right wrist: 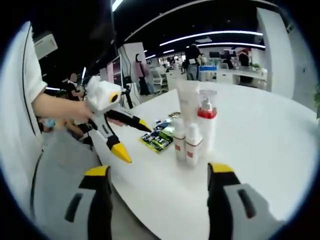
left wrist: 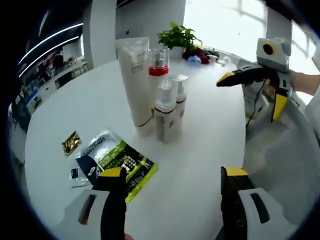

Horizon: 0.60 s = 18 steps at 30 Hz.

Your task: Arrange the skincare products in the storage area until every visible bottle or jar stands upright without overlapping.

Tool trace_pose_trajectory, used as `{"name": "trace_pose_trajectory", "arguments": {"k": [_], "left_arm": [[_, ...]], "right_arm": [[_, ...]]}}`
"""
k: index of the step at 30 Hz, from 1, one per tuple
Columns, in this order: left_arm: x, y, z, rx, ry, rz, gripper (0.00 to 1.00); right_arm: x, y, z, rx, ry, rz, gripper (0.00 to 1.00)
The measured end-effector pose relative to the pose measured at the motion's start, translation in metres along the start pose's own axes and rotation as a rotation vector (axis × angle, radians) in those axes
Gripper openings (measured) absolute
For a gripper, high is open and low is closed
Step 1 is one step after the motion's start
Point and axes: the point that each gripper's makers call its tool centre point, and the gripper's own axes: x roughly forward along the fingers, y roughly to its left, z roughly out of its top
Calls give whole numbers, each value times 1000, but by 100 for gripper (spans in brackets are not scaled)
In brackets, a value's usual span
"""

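On the round white table a tight cluster stands upright: a tall white tube, a clear-capped bottle with a red collar, and two small pump bottles. My left gripper is open and empty, short of the cluster. My right gripper hovers open over the table's right edge. In the right gripper view the tube, red-collared bottle and small bottles stand beyond my open right gripper. The left gripper reaches in open from the left.
A green and black packet, a small gold sachet and a little clear sachet lie flat left of the cluster; the packet also shows beside the bottles. A potted plant stands at the far edge. A person's forearm holds the left gripper.
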Motion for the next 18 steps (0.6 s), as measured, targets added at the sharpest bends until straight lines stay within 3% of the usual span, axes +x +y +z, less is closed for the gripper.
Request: {"name": "trace_pose_trajectory", "arguments": {"k": [3, 18], "left_arm": [[-7, -1, -4, -21, -7, 15, 80], [-44, -17, -22, -130, -40, 86, 91]], "right_arm": [[-4, 1, 0, -2, -2, -18, 85], [-24, 4, 12, 41, -87, -47, 85]]}}
